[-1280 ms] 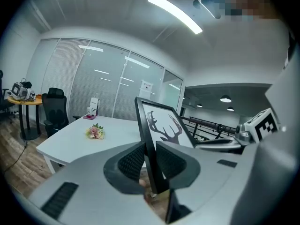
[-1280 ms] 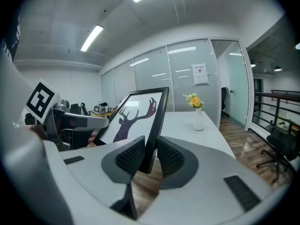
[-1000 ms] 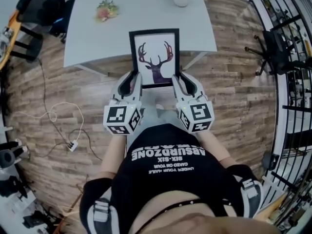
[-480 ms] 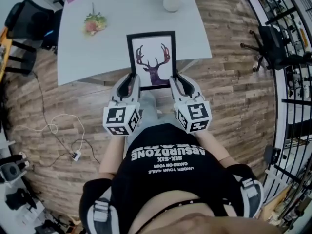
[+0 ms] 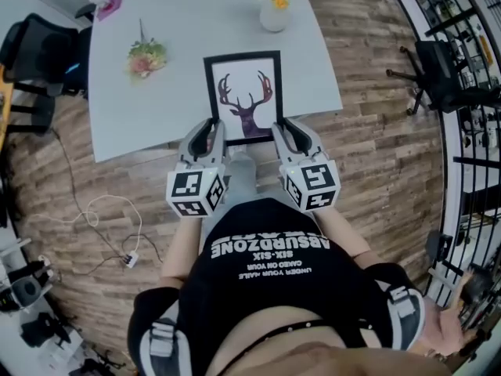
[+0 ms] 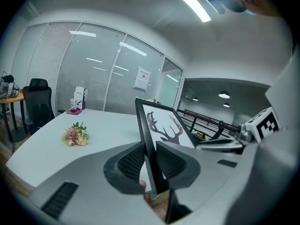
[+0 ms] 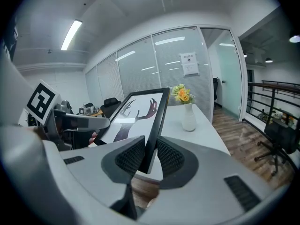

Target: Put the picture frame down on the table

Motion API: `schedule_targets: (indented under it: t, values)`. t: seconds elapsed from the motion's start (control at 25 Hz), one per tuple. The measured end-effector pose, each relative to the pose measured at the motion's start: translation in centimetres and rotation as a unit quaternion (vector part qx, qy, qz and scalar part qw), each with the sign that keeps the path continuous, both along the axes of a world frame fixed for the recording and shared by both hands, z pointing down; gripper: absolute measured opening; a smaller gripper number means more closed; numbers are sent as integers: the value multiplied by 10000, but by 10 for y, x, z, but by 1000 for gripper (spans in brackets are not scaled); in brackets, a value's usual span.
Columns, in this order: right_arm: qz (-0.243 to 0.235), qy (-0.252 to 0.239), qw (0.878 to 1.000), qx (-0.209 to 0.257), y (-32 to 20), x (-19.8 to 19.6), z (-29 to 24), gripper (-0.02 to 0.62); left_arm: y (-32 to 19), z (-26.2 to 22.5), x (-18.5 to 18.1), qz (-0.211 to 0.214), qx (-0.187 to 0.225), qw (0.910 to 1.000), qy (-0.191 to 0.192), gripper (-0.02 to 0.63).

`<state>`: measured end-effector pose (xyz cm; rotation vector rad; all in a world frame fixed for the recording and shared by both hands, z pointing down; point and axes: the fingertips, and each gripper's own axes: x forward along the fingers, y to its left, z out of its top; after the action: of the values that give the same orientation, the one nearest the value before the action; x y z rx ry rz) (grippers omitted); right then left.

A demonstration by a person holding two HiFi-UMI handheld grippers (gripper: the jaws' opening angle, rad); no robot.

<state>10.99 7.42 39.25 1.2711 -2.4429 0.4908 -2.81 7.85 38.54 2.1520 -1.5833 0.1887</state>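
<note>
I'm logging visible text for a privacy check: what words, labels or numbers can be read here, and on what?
"ABSURDZONE": black shirt, upside down in the head view.
"SIX-SIX": same shirt, next line.
Smaller shirt lines: too blurred to read.
Wall notice: too small to read.
Picture frame: deer print, no words.

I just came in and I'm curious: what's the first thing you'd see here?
The black picture frame with an antlered deer stands out most, clamped at its lower sides by the left gripper and right gripper over the near edge of the table. Farther back stands a white vase of yellow flowers, and a small bouquet lies to the left.
</note>
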Motion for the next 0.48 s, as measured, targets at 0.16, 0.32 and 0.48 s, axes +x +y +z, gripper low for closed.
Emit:
schedule_targets:
  t: [0.16,0.32,0.48]
  values:
    - [5,-11,10000,-41,-17,-7,1,95,-16,2,-7,6,-72,10000,5,86]
    - [21,-10,10000,-63,-32,-11,6,95,-32,7,-11,51,-103,9999,-9,86]
    - [93,-6,9999,-116,-53,-16,11,95,-56,12,-16,117,-162,9998,-7,86]
